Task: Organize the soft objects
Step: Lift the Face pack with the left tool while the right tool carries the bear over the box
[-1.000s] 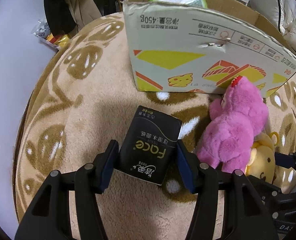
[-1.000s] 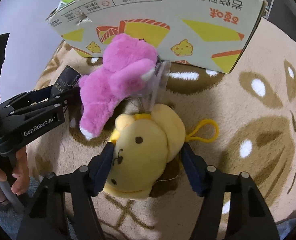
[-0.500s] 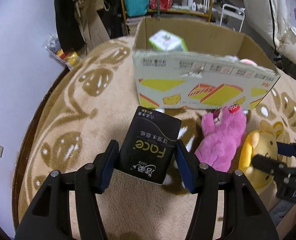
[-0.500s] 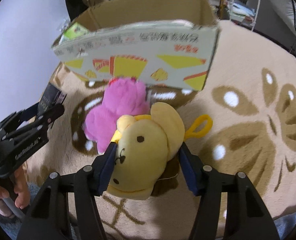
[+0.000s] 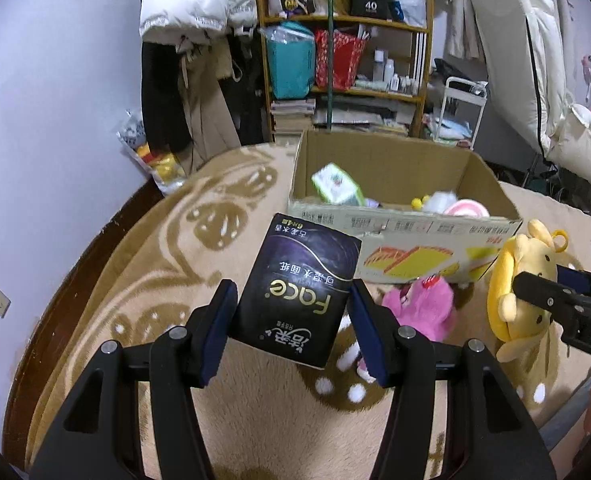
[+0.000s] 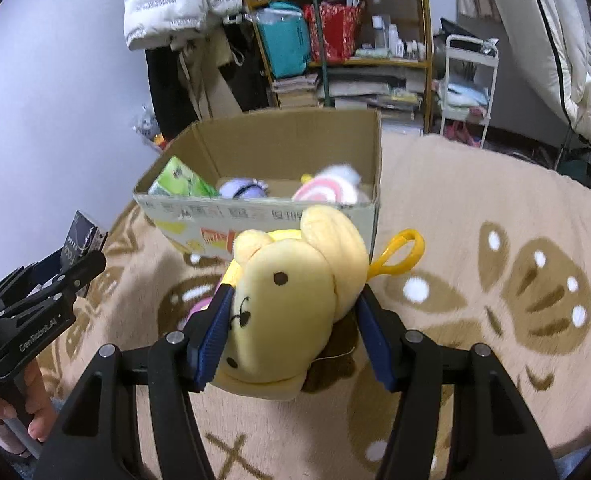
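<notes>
A beige rug (image 6: 475,216) patterned in brown with white dots; a black tissue pack (image 5: 299,292) — gold lettering; a yellow bear plush (image 6: 291,304); a pink plush (image 5: 423,308); a brown cardboard box (image 5: 399,236) — seemingly yellow-and-red printed.

Your box (image 5: 379,160) stands open at the top, with bare floor showing in its middle between the green pack (image 5: 337,190) at the left wall and the small toys (image 5: 455,206) to the right. Its near wall (image 6: 263,216) rises between both grippers and that opening. On the rug (image 5: 143,280) just before that wall lies the pink plush (image 5: 423,308), between your two loads.
</notes>
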### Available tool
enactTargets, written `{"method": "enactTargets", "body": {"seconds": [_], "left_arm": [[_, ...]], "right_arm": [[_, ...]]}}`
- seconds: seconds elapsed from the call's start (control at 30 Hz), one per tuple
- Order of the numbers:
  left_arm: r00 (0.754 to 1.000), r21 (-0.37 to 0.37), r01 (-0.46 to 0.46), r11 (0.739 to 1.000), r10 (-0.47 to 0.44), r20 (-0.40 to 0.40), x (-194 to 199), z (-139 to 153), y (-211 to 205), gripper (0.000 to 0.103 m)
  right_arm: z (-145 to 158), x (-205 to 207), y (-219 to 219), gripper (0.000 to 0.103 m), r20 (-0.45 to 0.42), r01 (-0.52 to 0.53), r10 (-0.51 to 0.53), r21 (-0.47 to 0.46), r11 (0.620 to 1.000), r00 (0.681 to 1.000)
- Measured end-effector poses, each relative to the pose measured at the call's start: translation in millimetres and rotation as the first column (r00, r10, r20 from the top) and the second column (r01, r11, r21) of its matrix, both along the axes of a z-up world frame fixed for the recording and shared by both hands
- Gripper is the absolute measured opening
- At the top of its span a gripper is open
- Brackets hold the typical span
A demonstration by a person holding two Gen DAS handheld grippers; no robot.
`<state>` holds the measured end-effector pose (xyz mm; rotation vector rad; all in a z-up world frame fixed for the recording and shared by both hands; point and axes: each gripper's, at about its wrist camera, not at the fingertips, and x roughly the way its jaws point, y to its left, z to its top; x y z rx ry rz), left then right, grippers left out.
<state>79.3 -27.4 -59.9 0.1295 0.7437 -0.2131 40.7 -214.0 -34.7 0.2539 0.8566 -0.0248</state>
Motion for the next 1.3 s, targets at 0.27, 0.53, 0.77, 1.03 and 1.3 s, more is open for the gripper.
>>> {"method": "enactTargets", "body": {"seconds": [0.27,0.53,0.77,1.03,1.3], "left_arm": [[0.996,-0.003,0.018,1.0,-0.017,0.087,-6,31,-4,0.055],[0.98,0.009,0.037,0.999,-0.038,0.194,-5,60,-15,0.055],[0.951,-0.015,0.068,0.998,-0.06,0.305,2,85,-31,0.055],[0.943,0.009,0.115,0.993,-0.112,0.312,26,90,-52,0.052],[0.987,0.012,0.067,0.998,-0.068,0.146,56,49,-43,0.05]], "right_arm": [[20,3,-1,0.064,0.104,0.022,-0.021,-0.001,1.0,0.994],[46,1,-10,0.064,0.254,0.062,-0.062,0.007,0.998,0.965],[60,17,-14,0.064,0.308,0.064,-0.056,-0.015,0.998,0.95],[71,32,-16,0.064,0.332,0.064,-0.05,-0.031,0.997,0.942],[53,55,-21,0.065,0.281,0.052,-0.049,-0.003,0.999,0.959]]}}
